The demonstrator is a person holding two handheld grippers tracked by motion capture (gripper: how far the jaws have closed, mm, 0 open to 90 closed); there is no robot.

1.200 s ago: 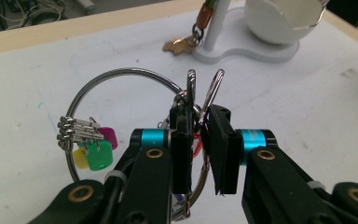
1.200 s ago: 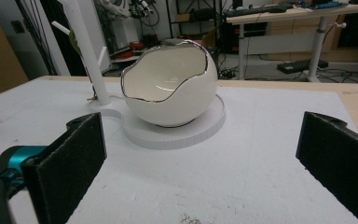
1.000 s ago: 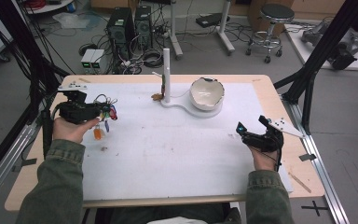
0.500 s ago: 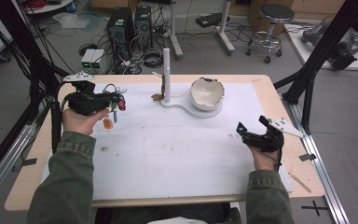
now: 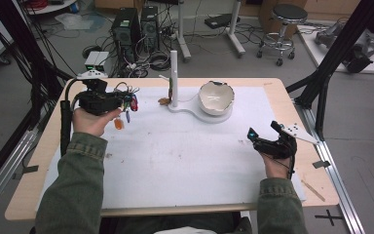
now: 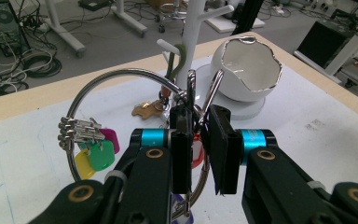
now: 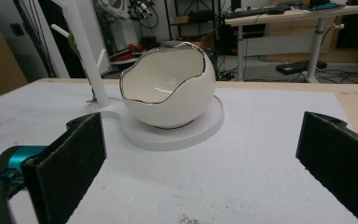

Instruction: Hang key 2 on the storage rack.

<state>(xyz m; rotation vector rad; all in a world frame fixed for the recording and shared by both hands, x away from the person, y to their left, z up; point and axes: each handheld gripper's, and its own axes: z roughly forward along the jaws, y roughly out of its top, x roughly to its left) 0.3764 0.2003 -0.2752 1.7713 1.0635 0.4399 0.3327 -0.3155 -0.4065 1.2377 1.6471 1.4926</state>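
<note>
High view: left gripper [image 5: 126,101] has carried the key ring [image 5: 128,105] up and toward the white stand [image 5: 174,78] since a second ago; tags now hang clear of the desk [image 5: 185,165]. Right gripper [image 5: 265,139] unmoved at the desk's right.

Left gripper view: jaws narrow, clamped on the key ring [image 6: 121,116], pegs just ahead. Hanging looks next.

Right gripper view: jaws wide, empty, facing the egg-shaped bowl [image 7: 168,91].

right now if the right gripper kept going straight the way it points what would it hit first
Most likely the egg-shaped bowl on its round white base: it sits centred between the open right gripper jaws, with bare table between, though depth is hard to judge.
</note>
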